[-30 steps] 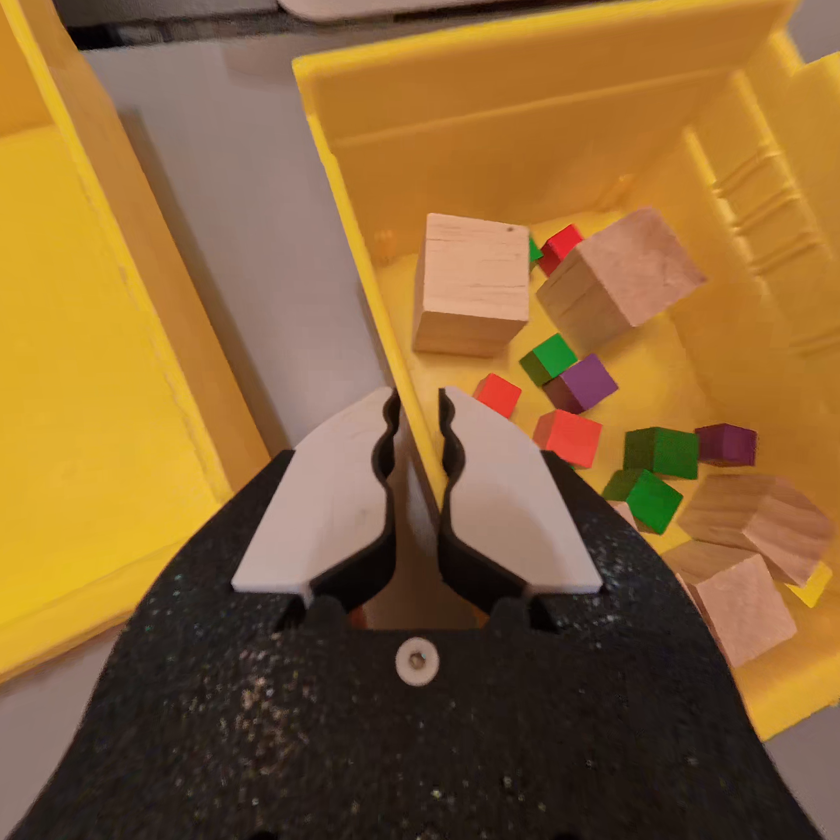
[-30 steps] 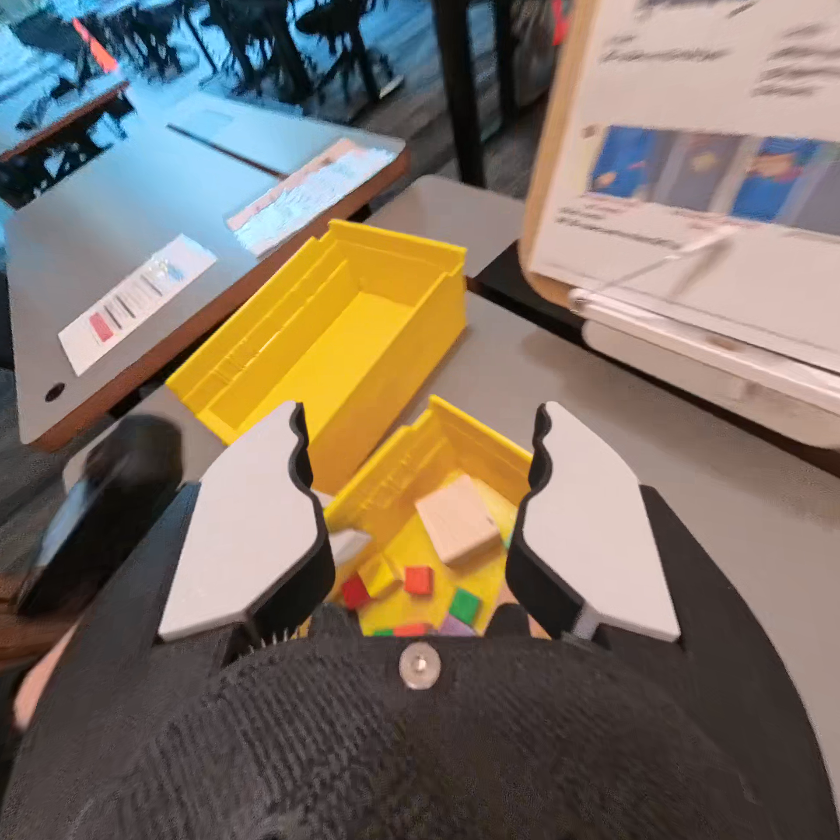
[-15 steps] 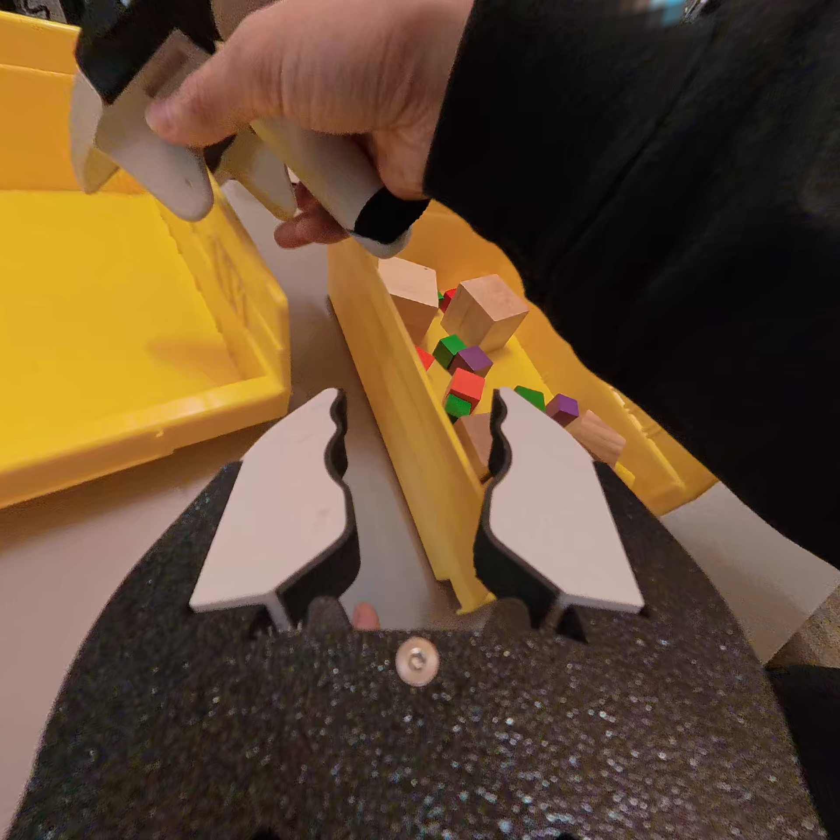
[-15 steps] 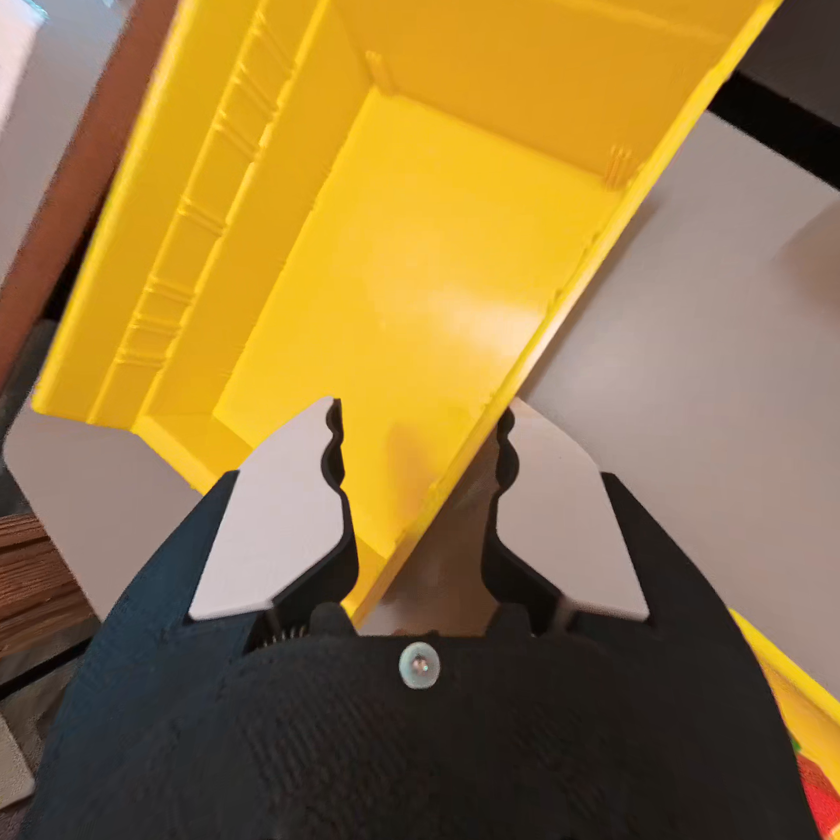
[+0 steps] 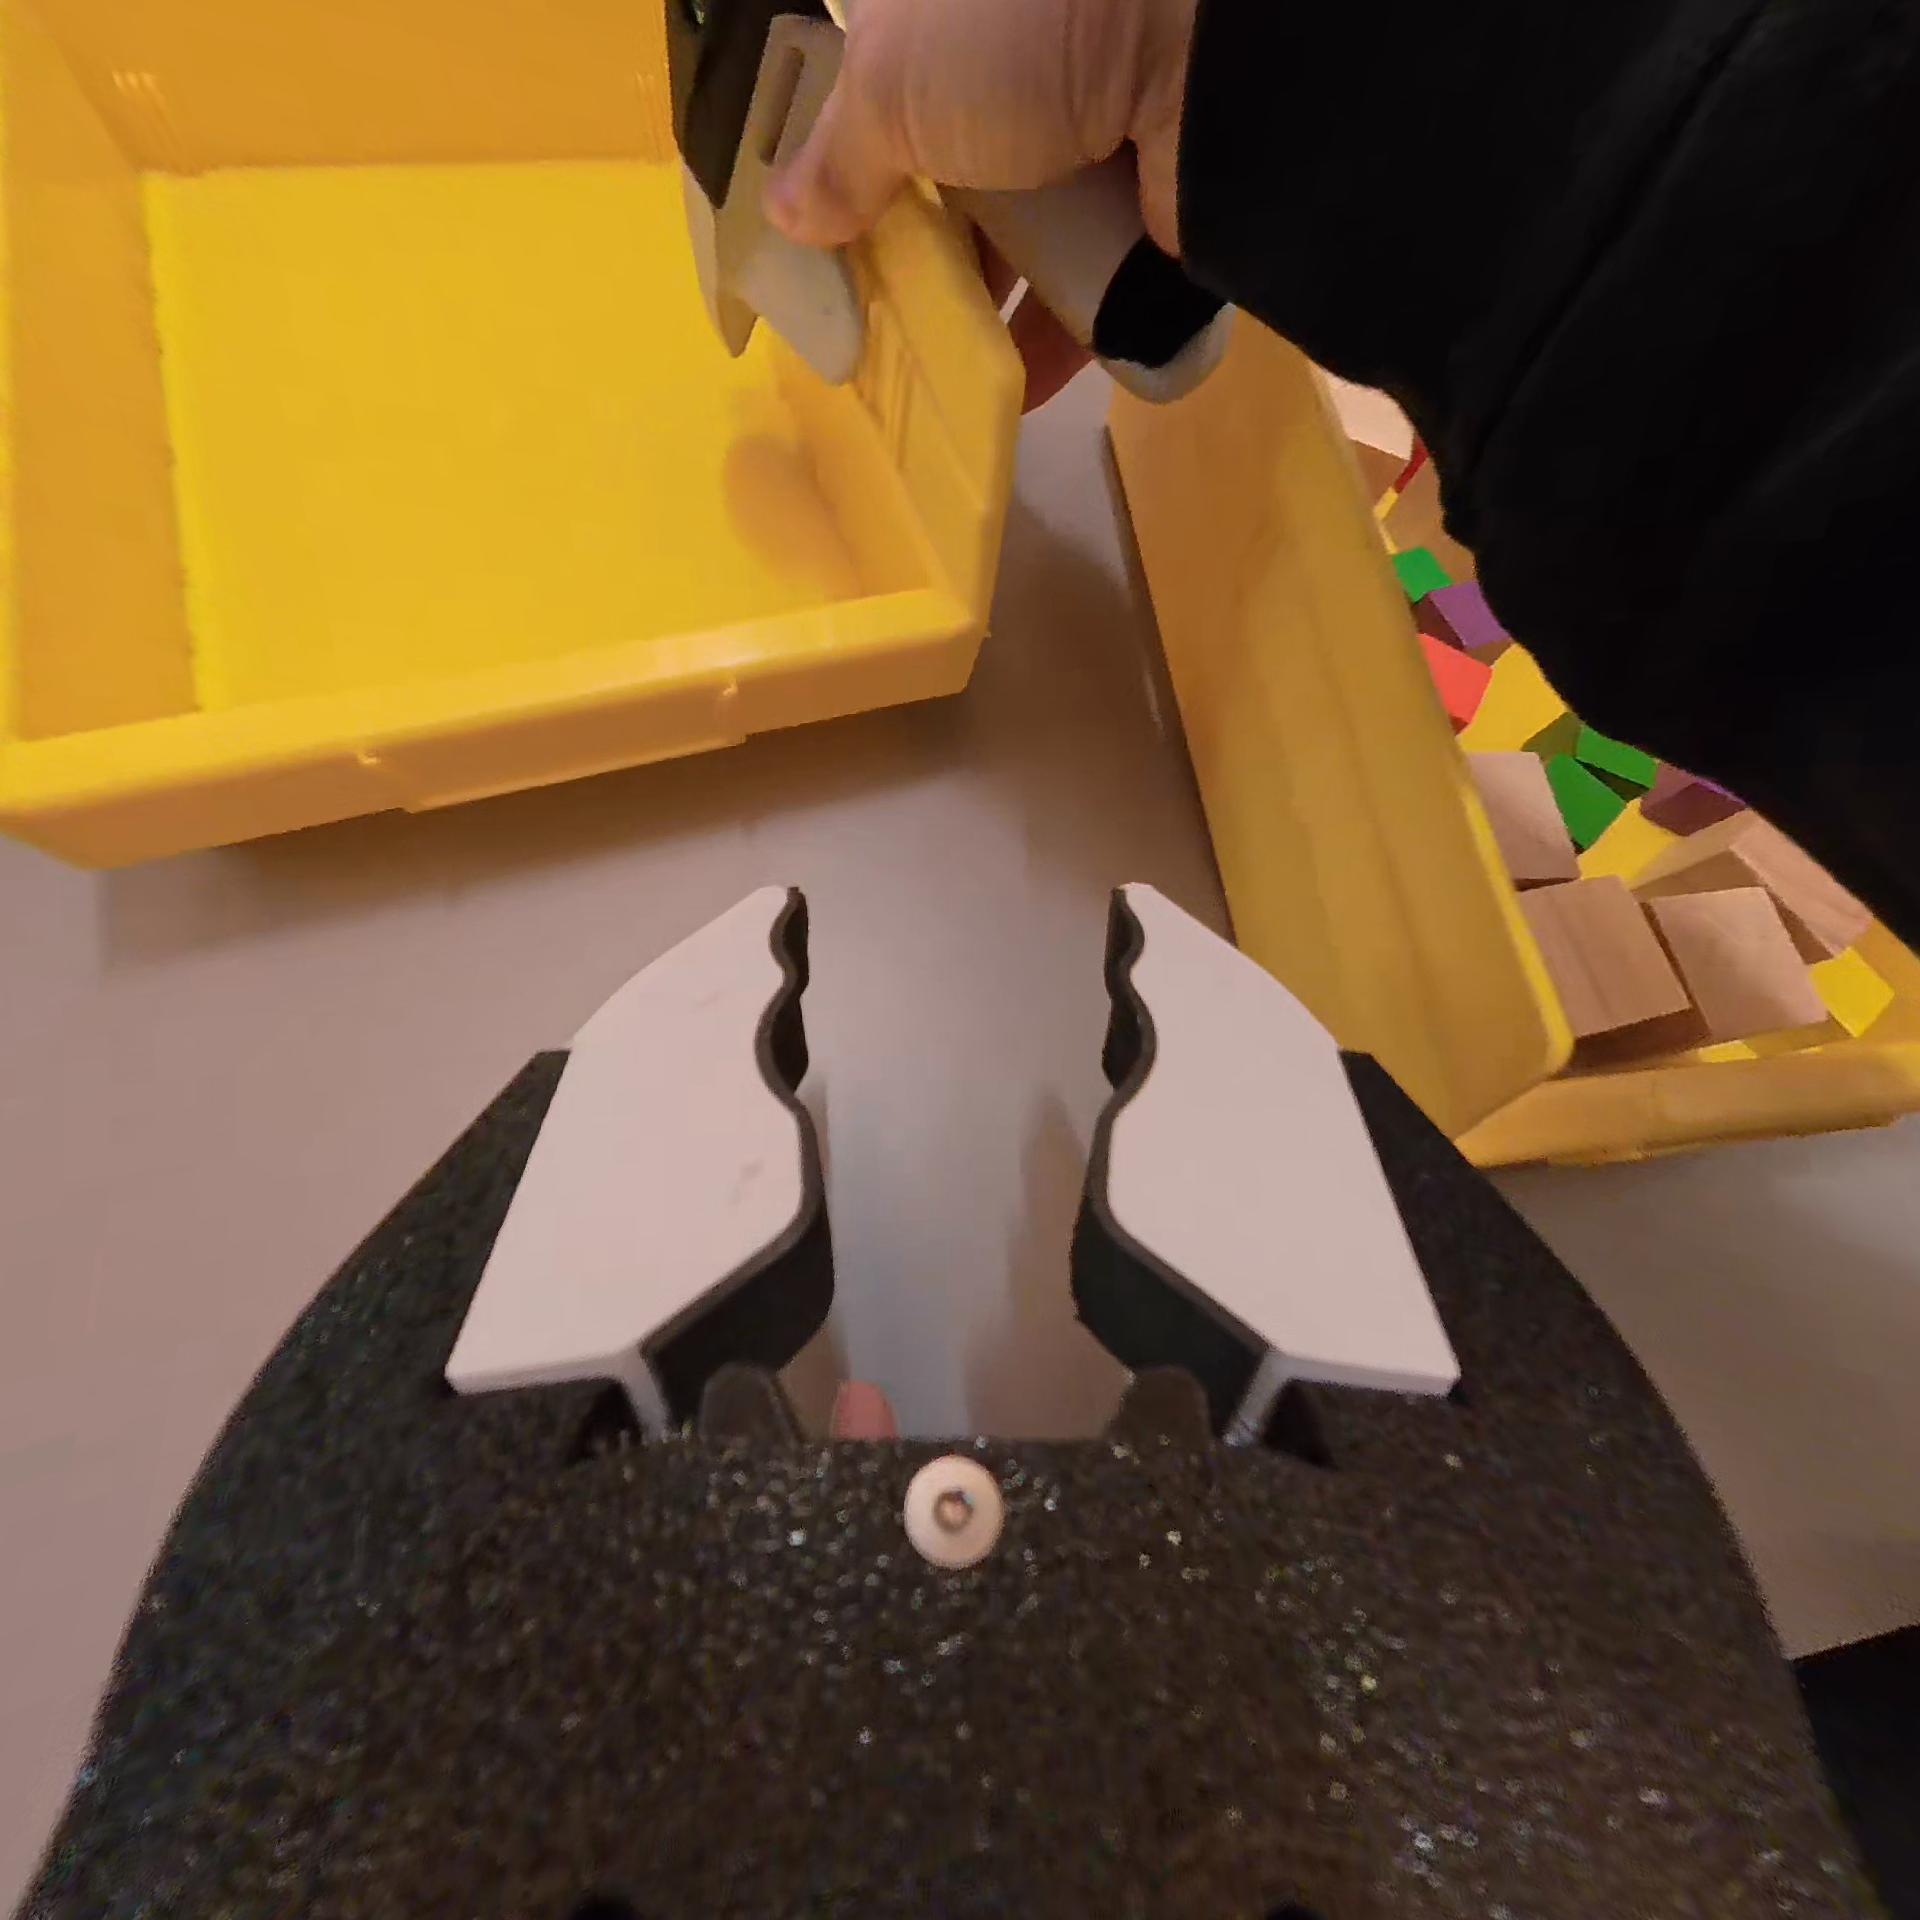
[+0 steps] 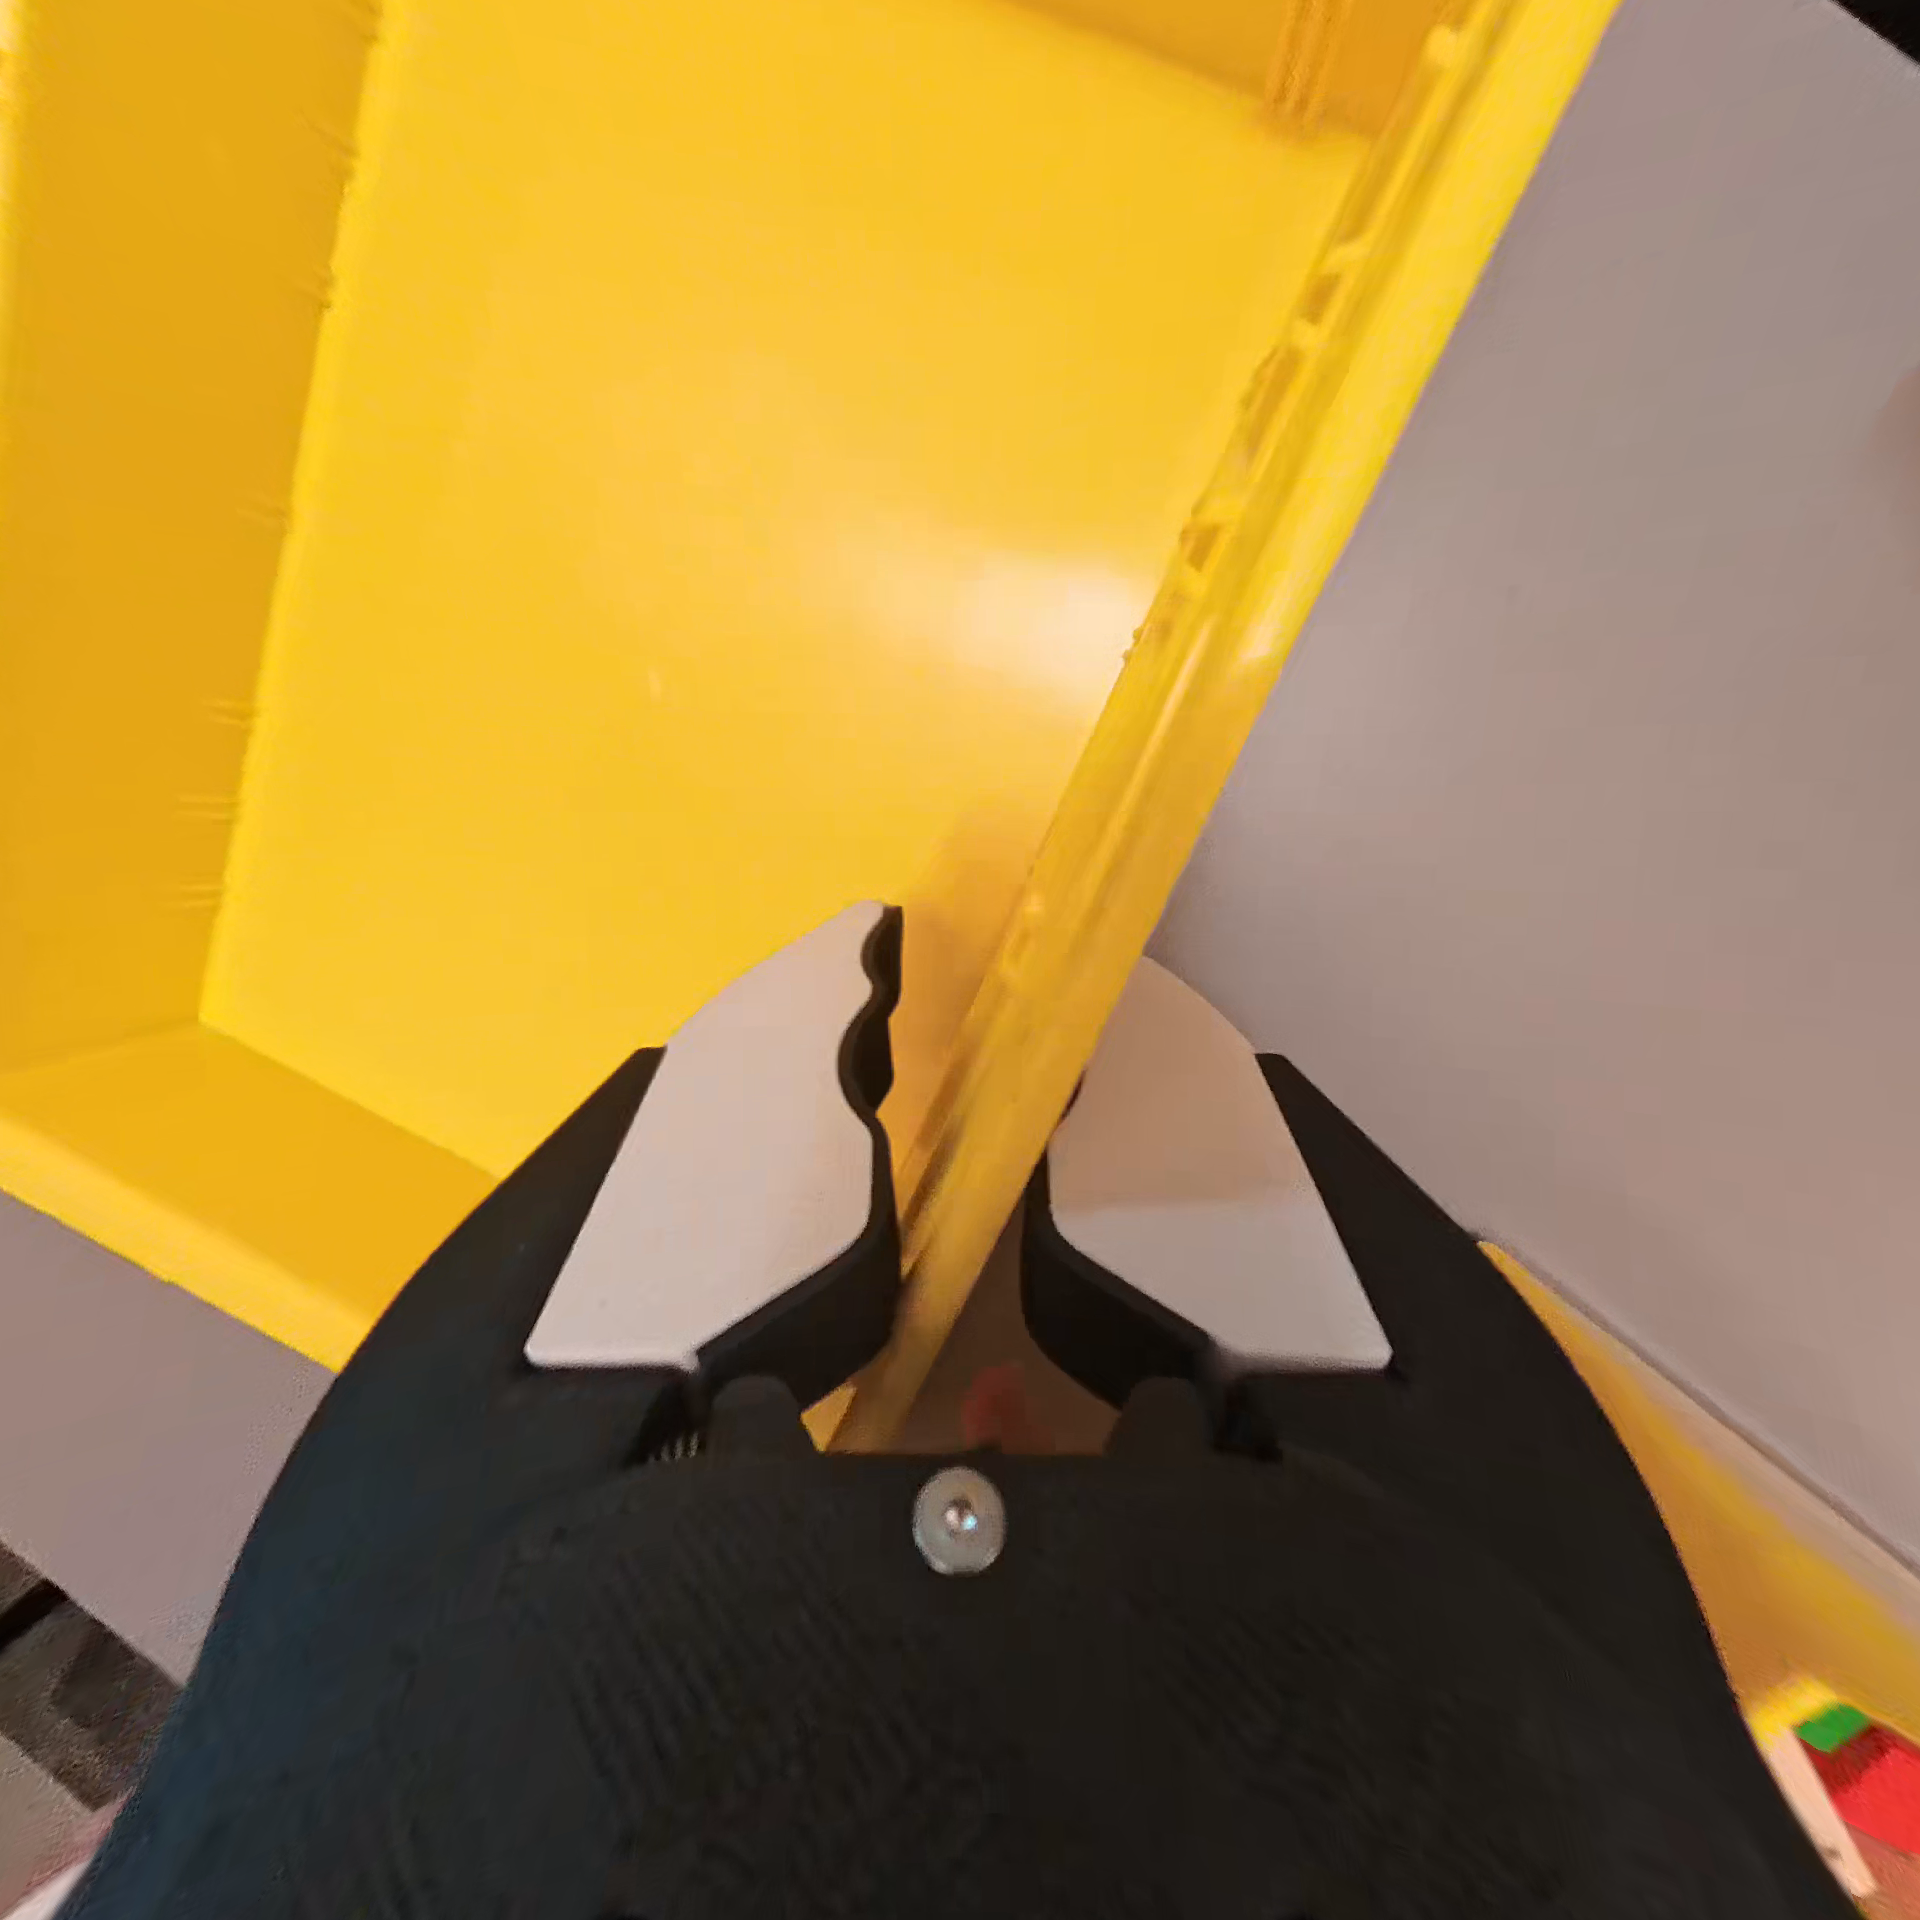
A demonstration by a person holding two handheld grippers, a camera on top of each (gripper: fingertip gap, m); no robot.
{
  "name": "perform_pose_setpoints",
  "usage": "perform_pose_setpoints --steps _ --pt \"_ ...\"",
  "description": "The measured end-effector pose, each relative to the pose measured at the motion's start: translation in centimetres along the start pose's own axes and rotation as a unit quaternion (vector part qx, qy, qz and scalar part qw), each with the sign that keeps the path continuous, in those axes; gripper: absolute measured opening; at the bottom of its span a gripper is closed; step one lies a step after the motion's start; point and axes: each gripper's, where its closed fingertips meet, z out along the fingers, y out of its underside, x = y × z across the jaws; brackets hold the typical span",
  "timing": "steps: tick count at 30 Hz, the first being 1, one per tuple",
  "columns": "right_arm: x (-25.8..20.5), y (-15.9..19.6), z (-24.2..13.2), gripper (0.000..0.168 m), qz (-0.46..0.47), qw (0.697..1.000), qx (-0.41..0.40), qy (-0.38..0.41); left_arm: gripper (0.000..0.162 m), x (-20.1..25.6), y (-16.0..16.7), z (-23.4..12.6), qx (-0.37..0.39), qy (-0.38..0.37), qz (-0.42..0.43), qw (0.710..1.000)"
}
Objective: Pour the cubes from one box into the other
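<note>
The right gripper point(image 6: 982, 1049) has its fingers closed on the side wall of the empty box point(image 6: 644, 540). The left gripper point(image 5: 956, 914) hovers over the counter point(image 5: 312, 1039), fingers spread wide, holding nothing. The cubes point(image 5: 1621, 935) lie in the other box point(image 5: 1340, 748), just beside it.

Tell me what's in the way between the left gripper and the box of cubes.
Nothing visible. The left gripper hangs open over bare table, with the box of cubes just ahead to its right. The person's dark sleeve reaches over that box's far part, toward the empty box.
</note>
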Motion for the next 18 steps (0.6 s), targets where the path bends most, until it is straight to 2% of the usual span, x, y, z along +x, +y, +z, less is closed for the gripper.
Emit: perform_pose_setpoints --steps 1,5,9,14,18 --pt "-0.1 -0.1 0.0 0.023 0.007 1.000 0.001 -0.004 0.054 -0.2 0.1 -0.1 -0.002 -0.003 0.000 1.000" --pt "-0.3 -0.3 -0.5 0.022 0.023 1.000 0.005 -0.008 0.053 -0.2 0.5 -0.6 -0.004 -0.006 0.006 1.000" --pt "-0.5 -1.6 -3.3 0.021 0.028 0.999 0.027 -0.037 0.052 0.4 0.7 -1.3 -0.003 0.003 0.014 1.000" --pt "0.2 -4.0 -11.4 0.020 0.022 0.991 0.081 -0.103 0.049 1.5 -0.5 -2.0 0.015 0.017 0.031 0.999" --pt "4.8 -4.0 -20.1 0.020 -0.006 0.986 0.134 -0.098 0.049 2.7 -2.1 -2.3 0.035 0.034 0.045 0.998"
